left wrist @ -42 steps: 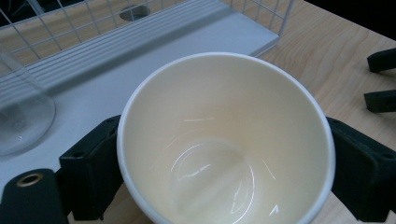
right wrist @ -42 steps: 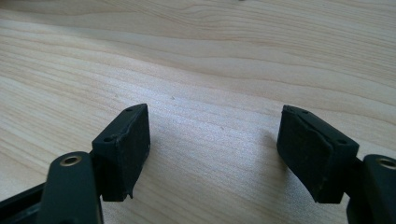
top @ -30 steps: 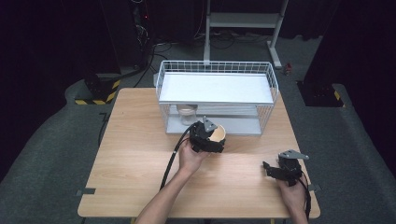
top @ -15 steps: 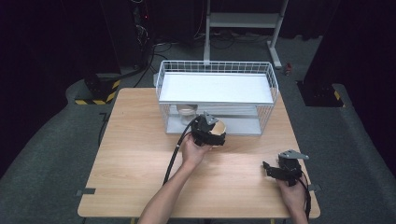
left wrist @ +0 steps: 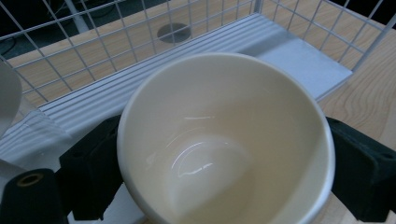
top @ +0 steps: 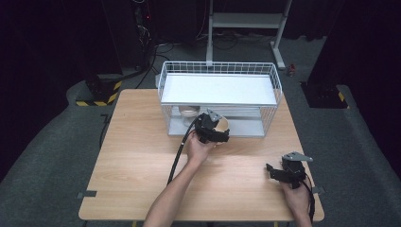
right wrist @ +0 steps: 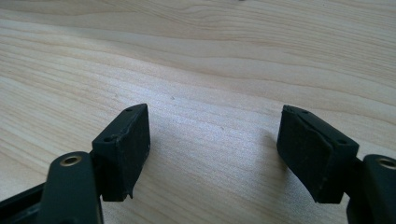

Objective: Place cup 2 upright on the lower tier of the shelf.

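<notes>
Dark room, wooden table (top: 137, 156) w/ white wire rack (top: 220, 97) at its far edge. The left gripper (top: 213, 131) pinched a cream cup (left wrist: 224, 140) by its sides, mouth toward the rack's lower shelf (left wrist: 154, 79), at 12 o'clock just ahead. The right gripper (top: 279, 173) rested at 4 o'clock, well apart, jaws spread and empty.

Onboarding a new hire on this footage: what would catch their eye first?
The cream bowl gripped across its rim in the left claw, held at the open front of the white wire rack at the far side of the wooden table. Inside the rack's lower level sits another pale bowl. The right claw rests open near the table's near right corner, holding nothing.
</notes>
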Demonstrator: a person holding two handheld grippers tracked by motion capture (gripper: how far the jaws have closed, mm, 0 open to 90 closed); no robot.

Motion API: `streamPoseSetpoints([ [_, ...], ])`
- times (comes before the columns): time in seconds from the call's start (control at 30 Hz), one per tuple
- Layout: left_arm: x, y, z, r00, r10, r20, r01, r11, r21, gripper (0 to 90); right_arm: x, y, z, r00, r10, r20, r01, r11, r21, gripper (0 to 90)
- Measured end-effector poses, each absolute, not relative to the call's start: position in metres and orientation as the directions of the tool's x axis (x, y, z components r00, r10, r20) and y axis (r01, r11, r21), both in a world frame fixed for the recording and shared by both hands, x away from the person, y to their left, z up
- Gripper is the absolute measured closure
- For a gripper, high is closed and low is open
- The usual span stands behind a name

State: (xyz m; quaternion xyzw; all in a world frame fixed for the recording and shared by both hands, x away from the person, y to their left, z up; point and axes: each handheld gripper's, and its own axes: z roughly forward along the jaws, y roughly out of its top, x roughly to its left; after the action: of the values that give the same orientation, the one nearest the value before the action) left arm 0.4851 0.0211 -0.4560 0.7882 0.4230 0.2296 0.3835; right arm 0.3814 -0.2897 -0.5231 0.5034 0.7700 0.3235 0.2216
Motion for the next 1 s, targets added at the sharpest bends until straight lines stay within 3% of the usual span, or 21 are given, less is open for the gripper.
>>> streamPoseSetpoints([
  [0.4,0.497,0.022,-0.459,0.517,0.856,0.007,0.494,-0.304,0.815,10.6,0.381,-0.289,-0.523,-0.398,0.917,-0.014,0.632,0.286,0.720,26.0],
  [1.0,0.503,0.019,-0.468,0.503,0.863,0.050,0.437,-0.304,0.846,9.7,0.381,-0.289,-0.523,-0.399,0.917,-0.016,0.631,0.287,0.721,26.0],
])
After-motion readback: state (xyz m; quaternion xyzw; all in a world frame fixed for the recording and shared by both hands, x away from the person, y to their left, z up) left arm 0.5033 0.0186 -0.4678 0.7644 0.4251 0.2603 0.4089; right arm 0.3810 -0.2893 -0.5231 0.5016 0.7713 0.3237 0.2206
